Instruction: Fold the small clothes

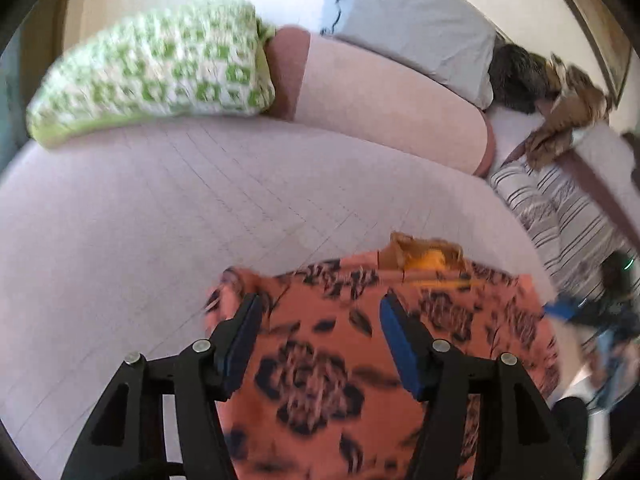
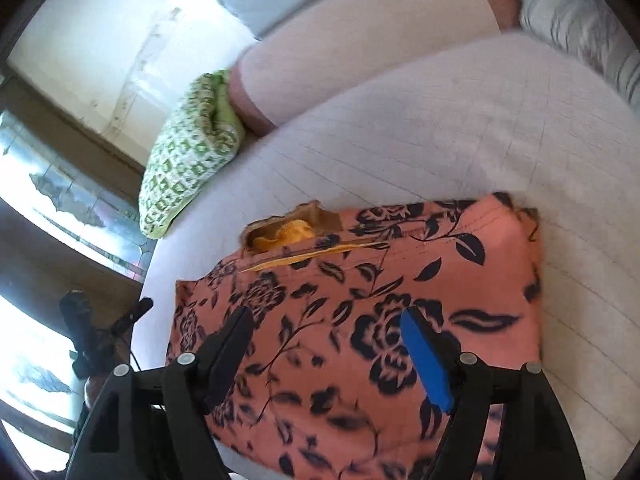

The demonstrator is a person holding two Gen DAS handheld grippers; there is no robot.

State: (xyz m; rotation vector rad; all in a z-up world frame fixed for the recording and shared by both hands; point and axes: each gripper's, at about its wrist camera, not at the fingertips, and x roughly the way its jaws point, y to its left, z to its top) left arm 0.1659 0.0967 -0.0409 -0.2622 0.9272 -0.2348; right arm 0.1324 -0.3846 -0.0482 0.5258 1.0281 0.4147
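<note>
Green patterned pillow (image 1: 152, 68) far left of garment, at bed's (image 1: 140, 208) head. Left tool (image 1: 318, 340) wide open, empty, above folded orange floral garment (image 1: 340, 360), which lies on bed's near edge. Right tool (image 2: 326, 350) likewise spread, gripping nothing. Fold apparently done or mid-way; next likely pinch an edge.

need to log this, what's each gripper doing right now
Left gripper: open, holding nothing, above the floral orange garment.
Right gripper: open, holding nothing, above the same garment.
</note>
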